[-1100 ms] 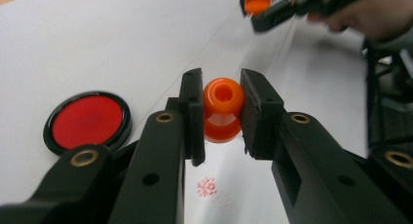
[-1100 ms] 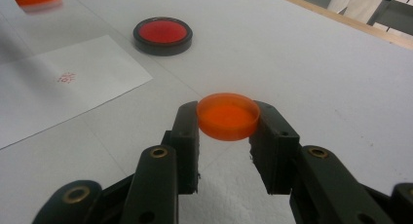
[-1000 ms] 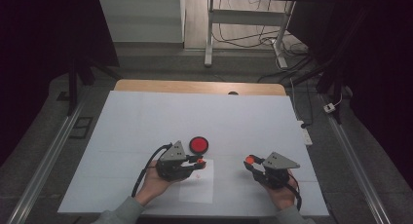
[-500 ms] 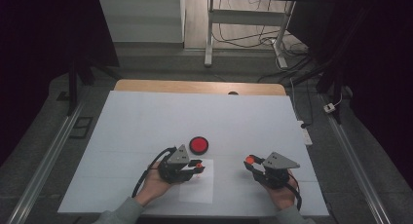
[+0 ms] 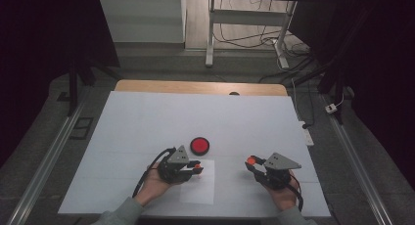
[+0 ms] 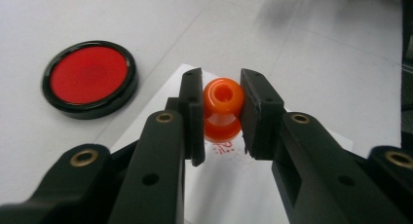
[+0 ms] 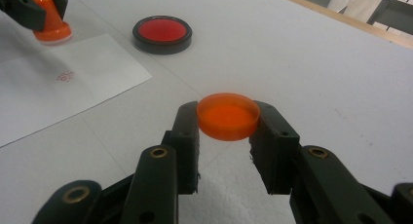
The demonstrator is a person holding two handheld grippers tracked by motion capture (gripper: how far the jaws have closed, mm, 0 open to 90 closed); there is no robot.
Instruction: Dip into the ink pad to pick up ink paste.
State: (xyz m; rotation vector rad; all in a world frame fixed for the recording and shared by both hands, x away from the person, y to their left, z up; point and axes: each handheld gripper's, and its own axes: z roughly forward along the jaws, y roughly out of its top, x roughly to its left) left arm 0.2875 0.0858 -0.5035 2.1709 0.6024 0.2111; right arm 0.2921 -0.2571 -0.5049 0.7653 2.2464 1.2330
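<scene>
Stamp: small orange stamp [image 6: 222,108] with a rounded knob and a flared base, standing upright on the white paper sheet [image 5: 199,186] at about 6 o'clock on the desk [image 5: 147,117], just below the ink pad.
Left claw: my left claw [image 6: 220,112] is clenched on the stamp's knob, one black jaw on each side, base pressed down or nearly down on the paper; I see red ink marks [image 6: 225,146] just under it.
Cap: orange round cap [image 7: 228,115], shallow and thin-walled, held off the desk.
Right claw: my right claw [image 7: 225,126] is grasping the cap by its rim, jaws on opposite sides, at about 5 o'clock on the desk.
Ink pad: round black-rimmed red ink pad [image 5: 199,146] lying open near the desk's centre, at 12 o'clock from the stamp, apart from it.
Earlier print: a small red mark [image 7: 65,76] on the sheet, seen from the right gripper view.
Handling: I judge the stamp light, rigid plastic, a bit slick; the narrow waist under the knob is the sure hold. The cap looks thin and could pop out if squeezed hard.
Hand pose: my left hand [image 5: 157,185] comes in from 7 o'clock, claw pointing toward 2 o'clock; my right hand [image 5: 284,194] comes in from 5 o'clock, claw pointing toward 10 o'clock.
</scene>
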